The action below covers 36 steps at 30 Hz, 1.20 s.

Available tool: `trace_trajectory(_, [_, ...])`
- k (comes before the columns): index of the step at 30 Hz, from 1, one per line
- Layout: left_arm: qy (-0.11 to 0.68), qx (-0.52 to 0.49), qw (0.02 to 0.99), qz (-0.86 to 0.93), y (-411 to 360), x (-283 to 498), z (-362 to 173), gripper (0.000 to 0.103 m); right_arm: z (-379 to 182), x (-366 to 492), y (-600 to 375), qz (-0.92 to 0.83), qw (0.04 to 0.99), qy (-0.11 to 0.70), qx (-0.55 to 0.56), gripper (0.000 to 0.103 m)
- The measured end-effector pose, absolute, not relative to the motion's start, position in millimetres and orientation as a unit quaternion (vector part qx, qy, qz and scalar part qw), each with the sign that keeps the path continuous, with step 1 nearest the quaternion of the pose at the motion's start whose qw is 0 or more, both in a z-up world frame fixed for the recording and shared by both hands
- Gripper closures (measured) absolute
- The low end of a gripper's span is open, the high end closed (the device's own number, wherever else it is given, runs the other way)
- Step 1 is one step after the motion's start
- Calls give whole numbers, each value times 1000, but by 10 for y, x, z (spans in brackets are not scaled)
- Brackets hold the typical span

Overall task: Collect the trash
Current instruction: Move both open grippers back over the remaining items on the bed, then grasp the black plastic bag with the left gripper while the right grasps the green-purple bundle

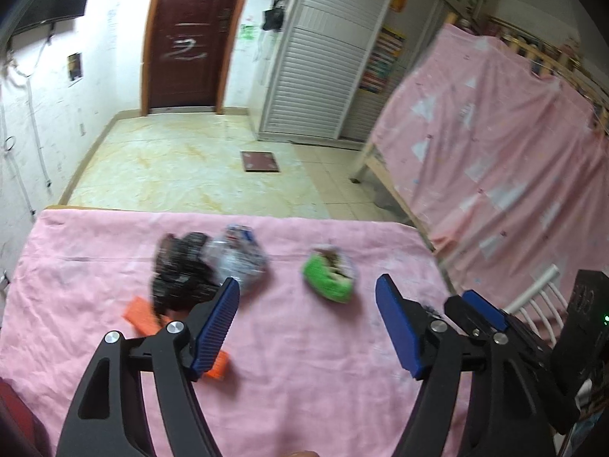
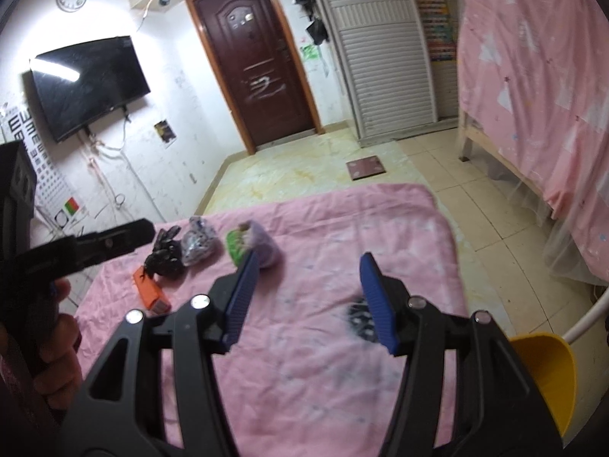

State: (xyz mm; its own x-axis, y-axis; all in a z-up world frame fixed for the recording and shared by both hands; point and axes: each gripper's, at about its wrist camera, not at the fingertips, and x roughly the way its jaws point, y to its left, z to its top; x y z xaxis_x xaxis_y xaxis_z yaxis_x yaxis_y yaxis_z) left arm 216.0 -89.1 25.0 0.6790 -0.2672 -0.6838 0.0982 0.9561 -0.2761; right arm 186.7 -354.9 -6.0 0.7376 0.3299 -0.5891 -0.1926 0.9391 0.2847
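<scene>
Both grippers hang over a desk [image 1: 95,342] draped in a wrinkled pink cloth, and neither holds anything. In the left wrist view the left gripper [image 1: 307,297] fills the lower part of the frame, its blue-padded fingers [image 1: 215,327] spread wide with only bare cloth between them. The right gripper [image 2: 309,272], seen from its own camera, also has its fingers parted and empty.

The trash sits in a loose row across the middle of the left view. A crumpled black bag [image 1: 179,272] lies at centre left, touching a clear plastic wrapper [image 1: 238,257] with printing on it. Just below the black bag, toward the lower left, lies an orange packet [image 1: 142,314], partly hidden behind the left finger. Apart from these, at centre, is a green wad [image 1: 329,276] with something brown on top. A small dark speckled scrap [image 2: 359,318] lies near the right finger in the right wrist view.

At the lower right edge of the right view, beside the desk, stands a yellow bin [image 2: 548,373].
</scene>
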Motion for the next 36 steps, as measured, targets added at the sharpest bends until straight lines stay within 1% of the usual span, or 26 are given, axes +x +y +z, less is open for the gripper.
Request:
trace_trajectory(5, [394,-113,909,-76,-656,2298,170,36,-101,2023,-3316,154,921,347,87,50])
trace_trajectory(14, [403,-70,913,-7,-446,2532,5,36,-203,2285,-3081,167,912,369,65,49])
trace_trajectory(16, [413,-65,908,5,-421,2600,-43,36,-223,2340,-3067,167,911,372,62,40])
trace_trajectory(17, [417,-63,907,8,-403,2613,-59,36,-229,2357,-3070,167,910,374,62,39])
trace_trajectory(33, [482,-36,874,41,-352,2814,-405,36,-305,2566,-2787,191,903,383,41,38])
trace_trajectory(34, [482,-36,874,42,-350,2817,-406,37,-309,2566,-2759,191,903,382,37,38])
trace_trajectory(35, [482,-36,874,43,-346,2817,-408,41,-320,2565,-2732,192,903,383,33,38])
trace_trajectory(36, [481,-35,875,45,-339,2817,-413,47,-333,2564,-2708,193,902,385,31,38])
